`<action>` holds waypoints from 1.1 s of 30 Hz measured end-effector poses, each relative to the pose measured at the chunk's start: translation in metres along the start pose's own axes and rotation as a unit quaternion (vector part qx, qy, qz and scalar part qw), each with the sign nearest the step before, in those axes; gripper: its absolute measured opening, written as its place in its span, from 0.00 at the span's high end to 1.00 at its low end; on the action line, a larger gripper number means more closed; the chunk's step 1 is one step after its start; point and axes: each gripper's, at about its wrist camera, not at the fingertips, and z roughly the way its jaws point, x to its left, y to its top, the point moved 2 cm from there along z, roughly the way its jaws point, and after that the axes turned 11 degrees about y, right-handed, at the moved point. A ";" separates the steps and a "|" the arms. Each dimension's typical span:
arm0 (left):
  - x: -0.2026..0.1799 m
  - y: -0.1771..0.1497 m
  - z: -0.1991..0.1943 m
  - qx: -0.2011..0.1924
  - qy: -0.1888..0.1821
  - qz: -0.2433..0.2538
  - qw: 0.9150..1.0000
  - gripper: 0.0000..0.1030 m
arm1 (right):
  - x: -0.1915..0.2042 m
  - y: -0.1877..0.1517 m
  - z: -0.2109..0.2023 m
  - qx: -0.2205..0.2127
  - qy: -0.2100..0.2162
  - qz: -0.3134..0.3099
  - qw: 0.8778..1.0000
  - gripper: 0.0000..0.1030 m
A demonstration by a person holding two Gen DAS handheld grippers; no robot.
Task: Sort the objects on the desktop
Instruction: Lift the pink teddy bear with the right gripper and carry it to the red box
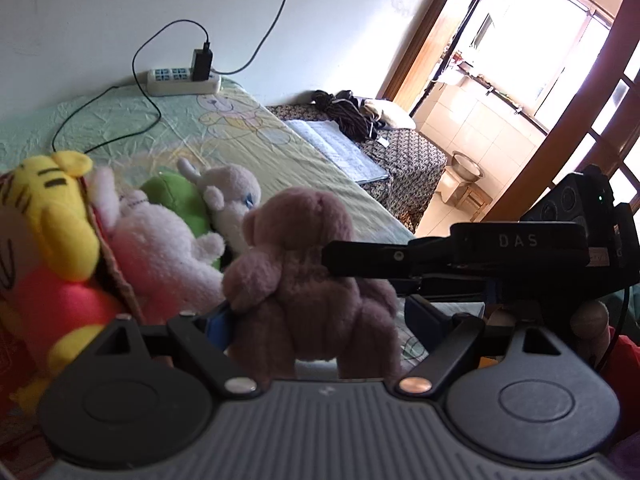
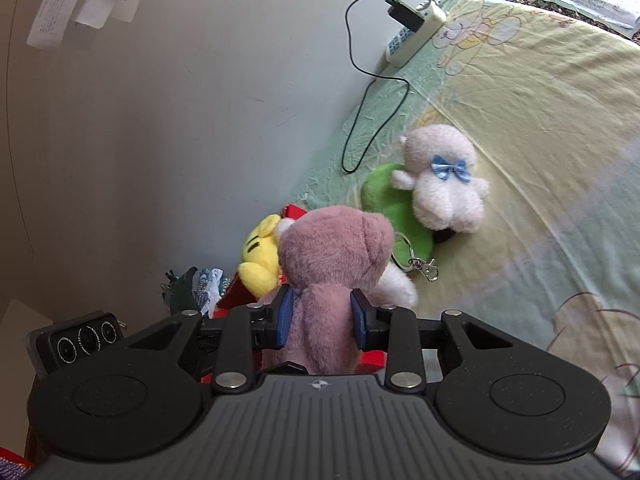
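Note:
My right gripper (image 2: 323,316) is shut on a mauve plush bear (image 2: 332,248), its blue pads squeezing the body below the head. In the left wrist view the same bear (image 1: 304,264) stands between the wide-apart fingers of my open left gripper (image 1: 320,320), and the right gripper (image 1: 336,256) comes in from the right. The left blue pad touches the bear's arm. A yellow tiger plush (image 1: 52,216) leans in a red box (image 2: 296,212) at the left. A pale pink plush (image 1: 160,248), a green plush (image 2: 384,196) and a white plush with a blue bow (image 2: 444,176) lie behind.
A white power strip (image 2: 416,32) with a black charger and a trailing cable (image 2: 360,120) sits by the wall on the green-yellow cloth (image 2: 540,120). A metal keyring (image 2: 420,264) lies by the green plush. The table's right edge (image 1: 360,188) drops toward a patterned bed with papers (image 1: 340,148).

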 end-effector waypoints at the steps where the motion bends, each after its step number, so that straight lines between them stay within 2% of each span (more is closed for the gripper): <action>1: 0.005 -0.001 -0.009 -0.008 -0.001 0.001 1.000 0.16 | 0.007 -0.003 0.004 -0.004 0.004 -0.005 1.000 0.68; 8: 0.040 0.000 -0.063 -0.060 -0.003 0.010 0.998 0.16 | 0.058 -0.024 0.031 -0.026 0.040 -0.050 0.998 0.68; 12: 0.057 0.000 -0.091 -0.098 0.002 0.010 0.995 0.10 | 0.084 -0.030 0.049 -0.030 0.063 -0.072 0.995 0.68; 16: 0.077 0.001 -0.111 -0.131 0.011 0.002 0.991 0.10 | 0.101 -0.030 0.072 -0.024 0.078 -0.095 0.992 0.69; 21: 0.106 -0.003 -0.129 -0.153 0.024 -0.024 0.988 0.10 | 0.116 -0.028 0.104 -0.004 0.090 -0.125 0.988 0.70; 26: 0.132 -0.009 -0.132 -0.156 0.051 -0.045 0.985 0.10 | 0.127 -0.029 0.140 0.019 0.089 -0.151 0.984 0.72; 33: 0.163 -0.013 -0.111 -0.131 0.062 -0.079 0.986 0.10 | 0.121 -0.026 0.177 0.046 0.069 -0.175 0.981 0.74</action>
